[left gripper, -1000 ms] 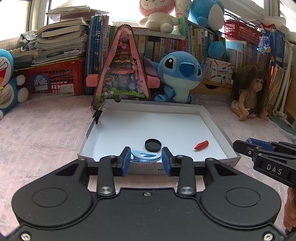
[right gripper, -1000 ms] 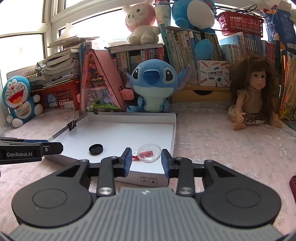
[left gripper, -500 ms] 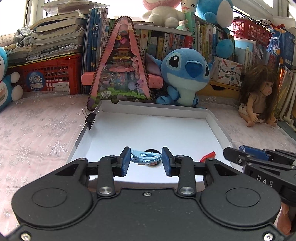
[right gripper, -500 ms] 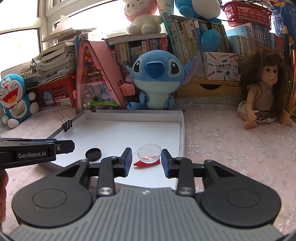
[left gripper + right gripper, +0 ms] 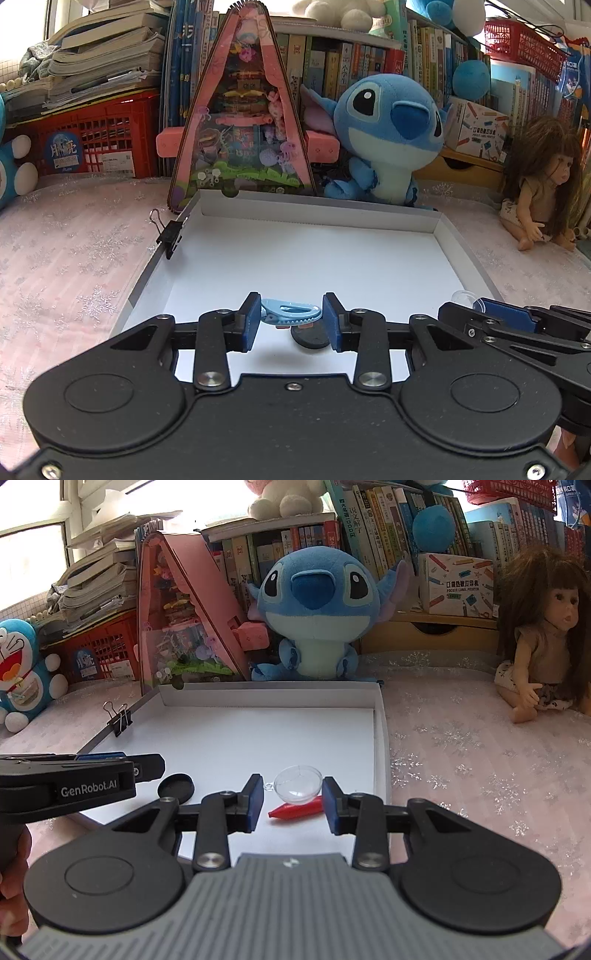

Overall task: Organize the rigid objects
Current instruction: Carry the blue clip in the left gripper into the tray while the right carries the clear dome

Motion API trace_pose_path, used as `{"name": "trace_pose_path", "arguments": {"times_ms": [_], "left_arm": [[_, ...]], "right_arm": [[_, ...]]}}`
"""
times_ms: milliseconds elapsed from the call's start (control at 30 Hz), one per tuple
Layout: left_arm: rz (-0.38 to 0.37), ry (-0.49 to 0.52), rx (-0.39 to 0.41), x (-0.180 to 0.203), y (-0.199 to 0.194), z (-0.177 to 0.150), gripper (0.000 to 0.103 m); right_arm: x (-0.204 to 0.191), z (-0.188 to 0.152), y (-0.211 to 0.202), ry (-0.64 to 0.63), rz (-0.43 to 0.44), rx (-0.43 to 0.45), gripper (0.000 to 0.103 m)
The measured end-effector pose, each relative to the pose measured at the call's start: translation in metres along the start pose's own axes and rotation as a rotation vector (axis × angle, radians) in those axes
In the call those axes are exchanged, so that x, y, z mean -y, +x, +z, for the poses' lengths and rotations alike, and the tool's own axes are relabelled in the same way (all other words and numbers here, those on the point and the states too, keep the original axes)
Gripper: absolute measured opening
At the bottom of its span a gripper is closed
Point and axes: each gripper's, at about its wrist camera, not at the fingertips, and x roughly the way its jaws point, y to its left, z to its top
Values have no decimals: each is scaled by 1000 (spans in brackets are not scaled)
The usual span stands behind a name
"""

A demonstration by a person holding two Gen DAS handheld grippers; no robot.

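Now both grippers advanced over white tray (image 5: 461, 254). Left gripper (image 5: 291, 321) jaws pinching blue clip (image 5: 290, 313); right gripper (image 5: 293, 801) jaws pinching clear dome (image 5: 297, 784). Both above tray floor, near release.

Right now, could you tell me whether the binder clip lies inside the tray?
No, the binder clip is clamped onto the tray's left wall, not lying on its floor.

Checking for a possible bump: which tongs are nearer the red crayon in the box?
Right. The right tongs, holding a clear dome, hover directly over the red crayon; the left tongs are off to its left.
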Motion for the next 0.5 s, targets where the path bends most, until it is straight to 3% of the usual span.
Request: {"name": "trace_pose_path", "arguments": {"times_ms": [500], "left_arm": [[15,3,-34,0,17,-5,34]], "right_arm": [[2,-6,20,-3,-10,-63,40]]}}
